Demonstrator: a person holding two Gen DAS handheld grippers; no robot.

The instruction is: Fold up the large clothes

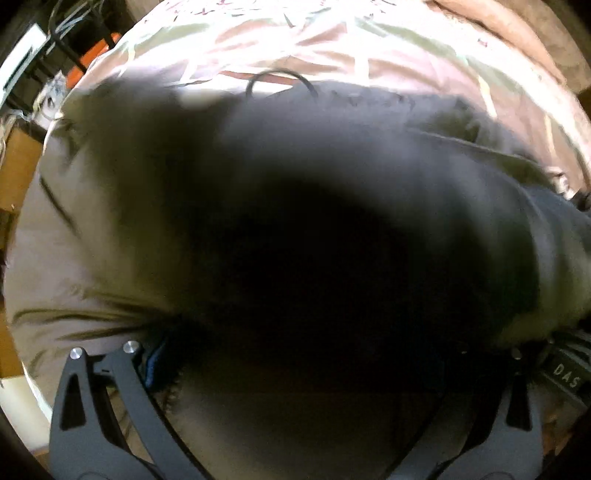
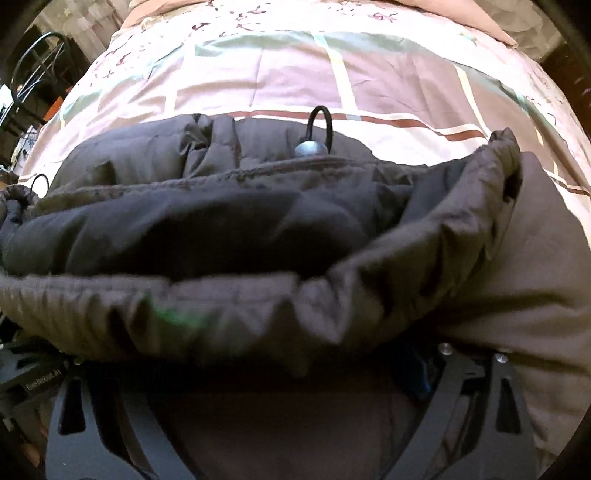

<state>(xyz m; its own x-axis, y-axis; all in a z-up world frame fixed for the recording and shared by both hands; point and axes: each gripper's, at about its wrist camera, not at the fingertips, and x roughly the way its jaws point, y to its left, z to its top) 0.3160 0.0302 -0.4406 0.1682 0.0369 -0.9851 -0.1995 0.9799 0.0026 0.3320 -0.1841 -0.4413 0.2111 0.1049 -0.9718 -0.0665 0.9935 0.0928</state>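
Observation:
A large dark grey padded jacket (image 2: 280, 218) lies on a bed with a patterned pink, green and cream cover (image 2: 288, 81). Its gathered hem (image 2: 207, 306) runs across the right wrist view, and a black cord loop with a round toggle (image 2: 312, 147) lies at its far edge. In the left wrist view the jacket (image 1: 314, 229) fills the frame, dark and blurred, draped close over the lens. My left gripper (image 1: 295, 354) and right gripper (image 2: 255, 365) stand wide, but jacket fabric covers the fingertips of both. The left gripper's left finger (image 1: 122, 373) shows beside the cloth.
The bed cover (image 1: 280, 48) stretches beyond the jacket. Cardboard boxes (image 1: 18, 166) and something orange (image 1: 94, 55) stand off the bed's left side. A round metal wire stand (image 2: 37, 62) is at the far left. A brown pillow (image 2: 461, 11) lies at the bed's far end.

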